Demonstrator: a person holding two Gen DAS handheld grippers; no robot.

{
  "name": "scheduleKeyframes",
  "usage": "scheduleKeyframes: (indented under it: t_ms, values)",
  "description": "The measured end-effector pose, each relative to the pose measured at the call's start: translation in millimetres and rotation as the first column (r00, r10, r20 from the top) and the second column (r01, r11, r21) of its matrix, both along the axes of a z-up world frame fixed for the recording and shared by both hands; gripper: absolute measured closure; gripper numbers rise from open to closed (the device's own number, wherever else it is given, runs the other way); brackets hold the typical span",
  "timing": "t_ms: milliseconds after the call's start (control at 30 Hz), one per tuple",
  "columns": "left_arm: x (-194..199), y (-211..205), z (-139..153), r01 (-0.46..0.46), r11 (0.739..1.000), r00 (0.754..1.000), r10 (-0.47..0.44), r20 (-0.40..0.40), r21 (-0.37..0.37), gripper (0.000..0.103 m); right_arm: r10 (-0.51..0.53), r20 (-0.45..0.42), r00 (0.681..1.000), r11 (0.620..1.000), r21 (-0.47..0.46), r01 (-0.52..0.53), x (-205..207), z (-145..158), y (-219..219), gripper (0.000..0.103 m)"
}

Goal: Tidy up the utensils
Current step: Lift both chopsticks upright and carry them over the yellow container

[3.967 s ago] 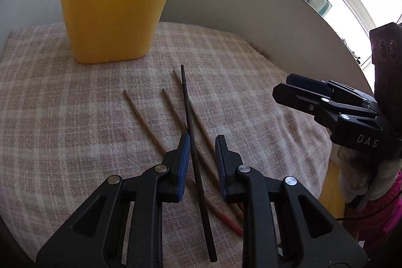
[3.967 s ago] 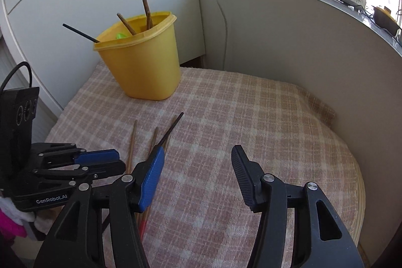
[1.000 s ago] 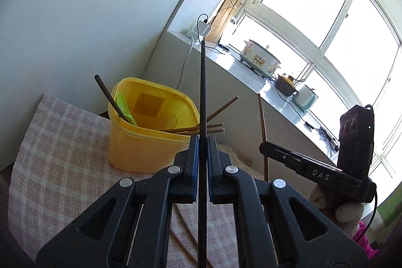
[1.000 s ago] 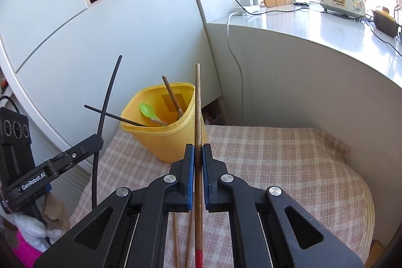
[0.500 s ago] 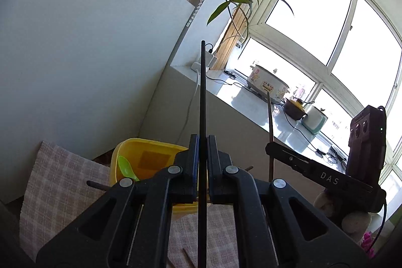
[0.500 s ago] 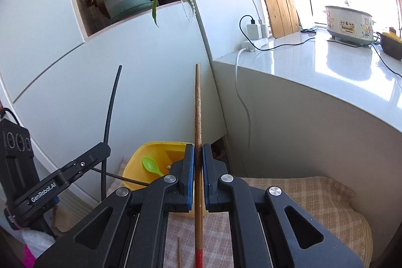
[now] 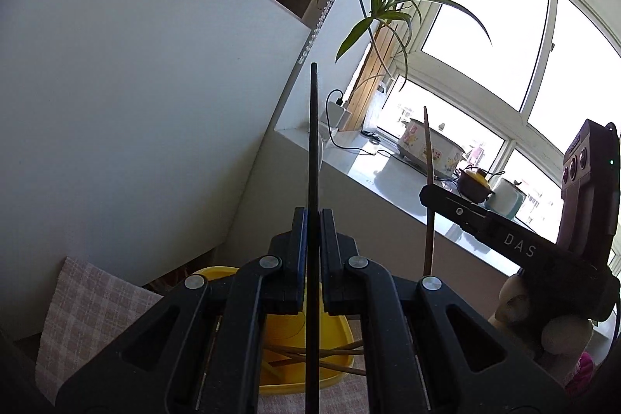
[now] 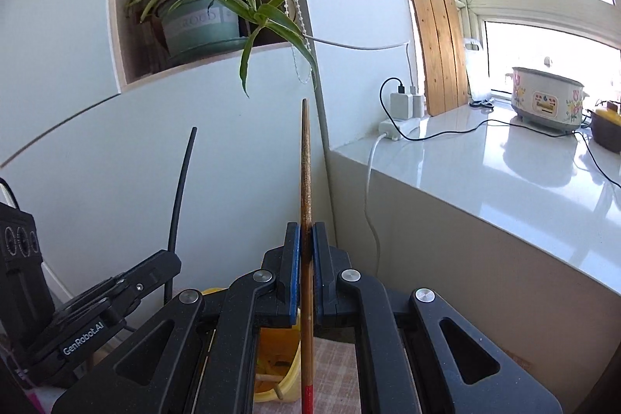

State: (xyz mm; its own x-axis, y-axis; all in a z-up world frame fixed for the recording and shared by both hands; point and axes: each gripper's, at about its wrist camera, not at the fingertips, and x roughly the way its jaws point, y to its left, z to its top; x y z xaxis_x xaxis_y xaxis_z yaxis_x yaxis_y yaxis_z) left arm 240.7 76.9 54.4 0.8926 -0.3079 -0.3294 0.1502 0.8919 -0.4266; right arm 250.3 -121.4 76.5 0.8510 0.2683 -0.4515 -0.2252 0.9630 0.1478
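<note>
Both grippers have lifted higher, left gripper (image 7: 313, 220) clamping a black chopstick (image 7: 313, 142), right gripper (image 8: 306, 235) a wooden chopstick (image 8: 305, 173), neither yet in the yellow bin (image 7: 310, 381) at bottom centre.

"DAS": right gripper (image 7: 427, 194) | "GenRobot.AI": left gripper (image 8: 170, 264) | plant pot (image 8: 198, 26) lettering: unreadable

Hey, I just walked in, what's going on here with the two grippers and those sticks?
A person is sorting chopsticks into the yellow container. The left gripper is shut on a black chopstick, held upright. The right gripper is shut on a brown wooden chopstick with a red end, also upright. Both are raised over the container, which already holds several wooden chopsticks. Neither held stick has been dropped in yet.
</note>
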Motion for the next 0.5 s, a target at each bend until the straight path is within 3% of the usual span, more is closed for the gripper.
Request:
scheduleKeyframes:
  t_ms: [333,500]
  values:
    - [11.2,1.7,-5.0,-0.024,1.000,0.998,0.024,0.051,0.000,0.099,0.025,0.004,1.000,0.993,0.117,-0.026,33.1,-20.4,-2.8,0.099]
    - [19.7,1.6,-13.2,-0.022,1.000,0.999,0.022,0.039,-0.001,0.099,0.043,-0.015,0.999,0.984,0.175,-0.040,45.4,-29.1,-3.5,0.098]
